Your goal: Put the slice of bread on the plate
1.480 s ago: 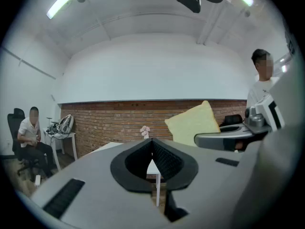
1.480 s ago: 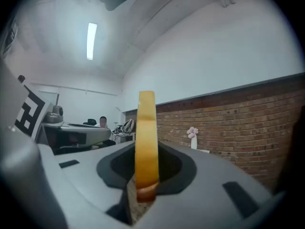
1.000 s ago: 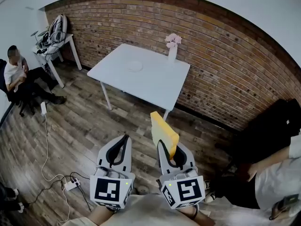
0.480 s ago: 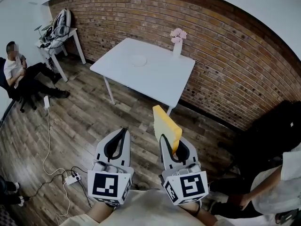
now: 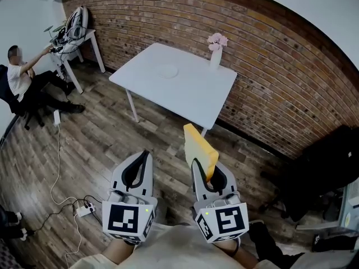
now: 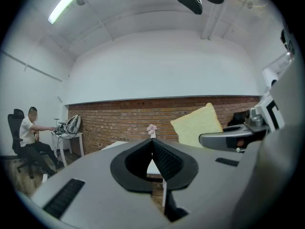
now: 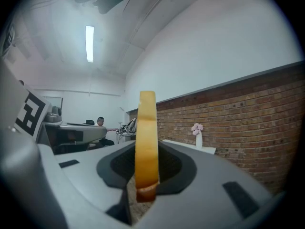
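A yellow slice of bread (image 5: 199,148) stands on edge between the jaws of my right gripper (image 5: 205,169), which is shut on its lower end. The right gripper view has the slice (image 7: 146,137) edge-on, upright in the middle. My left gripper (image 5: 146,154) is beside it, jaws shut together with nothing in them (image 6: 152,141). A pale round plate (image 5: 167,70) lies on the white table (image 5: 185,100) ahead, well beyond both grippers. Both grippers are held level over the wooden floor, pointing at the table.
A white vase of pink flowers (image 5: 216,55) stands at the table's far right edge by the brick wall. A person (image 5: 22,86) sits at the left beside a small table with a backpack (image 5: 76,27). A power strip and cables (image 5: 84,209) lie on the floor. Dark furniture (image 5: 320,167) is at the right.
Both grippers and the bread have drifted slightly toward the table. The seated person has stretched an arm to the small table. A person in white at the right has left view.
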`<move>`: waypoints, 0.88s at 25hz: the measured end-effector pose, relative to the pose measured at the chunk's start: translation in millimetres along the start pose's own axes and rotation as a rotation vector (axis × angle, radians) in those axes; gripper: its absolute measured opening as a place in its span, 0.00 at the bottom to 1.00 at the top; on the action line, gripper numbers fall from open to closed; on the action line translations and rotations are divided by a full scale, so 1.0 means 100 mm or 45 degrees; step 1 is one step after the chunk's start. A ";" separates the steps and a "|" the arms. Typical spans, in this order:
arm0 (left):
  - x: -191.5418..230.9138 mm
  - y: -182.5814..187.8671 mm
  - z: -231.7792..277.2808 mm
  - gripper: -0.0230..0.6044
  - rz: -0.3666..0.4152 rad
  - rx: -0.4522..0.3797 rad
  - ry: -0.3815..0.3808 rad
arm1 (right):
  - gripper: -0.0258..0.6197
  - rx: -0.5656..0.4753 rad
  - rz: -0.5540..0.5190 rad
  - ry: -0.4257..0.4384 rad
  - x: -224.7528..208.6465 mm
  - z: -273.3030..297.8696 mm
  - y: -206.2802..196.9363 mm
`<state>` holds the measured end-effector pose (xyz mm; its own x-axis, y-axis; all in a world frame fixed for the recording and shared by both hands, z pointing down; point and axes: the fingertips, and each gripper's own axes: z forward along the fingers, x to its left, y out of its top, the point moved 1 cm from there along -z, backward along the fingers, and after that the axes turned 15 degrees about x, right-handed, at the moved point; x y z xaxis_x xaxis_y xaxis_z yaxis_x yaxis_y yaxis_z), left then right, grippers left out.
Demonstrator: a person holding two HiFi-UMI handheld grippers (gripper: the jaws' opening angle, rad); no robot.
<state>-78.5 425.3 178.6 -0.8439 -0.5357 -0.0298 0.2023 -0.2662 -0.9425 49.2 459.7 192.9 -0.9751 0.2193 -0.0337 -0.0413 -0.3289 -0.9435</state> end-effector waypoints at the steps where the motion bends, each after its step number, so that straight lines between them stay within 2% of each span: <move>1: 0.01 0.01 0.03 0.05 0.002 -0.001 -0.003 | 0.18 -0.002 0.001 -0.003 -0.01 0.03 0.01; 12: 0.36 0.07 0.61 0.05 0.001 -0.042 -0.047 | 0.18 -0.025 -0.036 -0.066 -0.16 0.60 0.13; 17: 0.73 0.12 1.13 0.05 0.008 -0.038 -0.065 | 0.18 -0.018 -0.028 -0.089 -0.27 1.19 0.25; 22: 1.11 0.35 1.77 0.05 0.018 -0.035 -0.080 | 0.18 0.005 -0.022 -0.118 -0.50 1.88 0.49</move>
<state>-77.2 214.5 201.3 -0.8080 -0.5887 -0.0229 0.1996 -0.2369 -0.9508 54.8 260.3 210.0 -0.9902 0.1388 0.0135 -0.0591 -0.3295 -0.9423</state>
